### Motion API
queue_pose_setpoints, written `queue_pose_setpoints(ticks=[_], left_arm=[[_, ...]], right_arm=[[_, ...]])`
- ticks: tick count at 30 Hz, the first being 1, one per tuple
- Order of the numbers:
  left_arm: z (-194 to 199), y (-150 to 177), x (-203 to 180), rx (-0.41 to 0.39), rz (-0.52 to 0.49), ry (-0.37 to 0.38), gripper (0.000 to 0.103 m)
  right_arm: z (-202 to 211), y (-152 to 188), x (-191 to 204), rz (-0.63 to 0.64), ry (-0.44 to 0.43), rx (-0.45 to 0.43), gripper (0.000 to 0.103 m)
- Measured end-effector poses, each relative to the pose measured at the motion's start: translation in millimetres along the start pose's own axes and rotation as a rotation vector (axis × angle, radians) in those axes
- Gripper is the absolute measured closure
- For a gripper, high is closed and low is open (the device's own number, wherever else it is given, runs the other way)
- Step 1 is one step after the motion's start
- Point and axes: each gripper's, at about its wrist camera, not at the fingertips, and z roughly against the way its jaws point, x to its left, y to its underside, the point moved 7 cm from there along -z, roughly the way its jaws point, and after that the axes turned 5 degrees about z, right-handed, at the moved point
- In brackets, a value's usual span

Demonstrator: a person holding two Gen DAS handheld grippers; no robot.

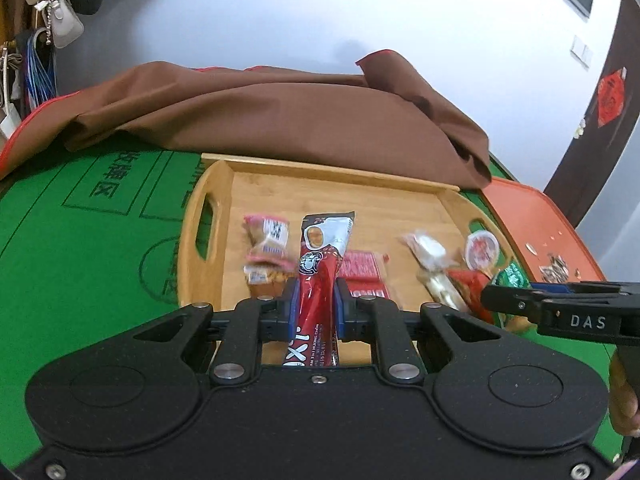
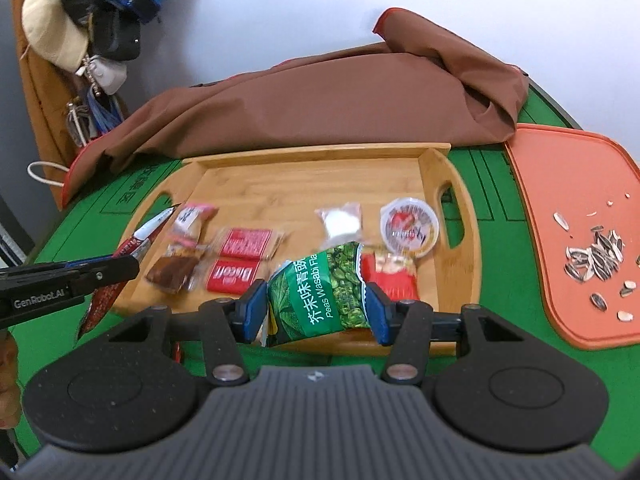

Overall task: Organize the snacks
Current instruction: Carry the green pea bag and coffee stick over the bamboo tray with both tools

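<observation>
Red stick pkt (image 1: 320, 280) lower end hidden by left gripper (image 1: 316, 304); pink-wrapped snacks (image 1: 266, 248) blurred, labels unreadable

I hold a dark red stick packet (image 1: 320, 280) with white print on my left, a green pea-patterned pouch (image 2: 320, 284) on my right. Pale bamboo-grained tray (image 2: 312, 180), green table felt (image 1: 80, 260), brown cloth (image 1: 280, 116) far, orange board (image 2: 560, 184) right.
</observation>
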Motion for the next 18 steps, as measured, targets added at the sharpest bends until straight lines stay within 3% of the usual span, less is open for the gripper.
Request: queue_pose_setpoints(ticks=[9,18], left_arm=[[-50,-29,-12,0.029,0.003,-0.022,0.087],[-96,-28,-18,0.079,-0.005,-0.045,0.087]], right_arm=[[-34,-31,-12,-0.016,0.036,0.034,0.047],[-73,-38,-21,-0.038,0.043,0.079,0.047]])
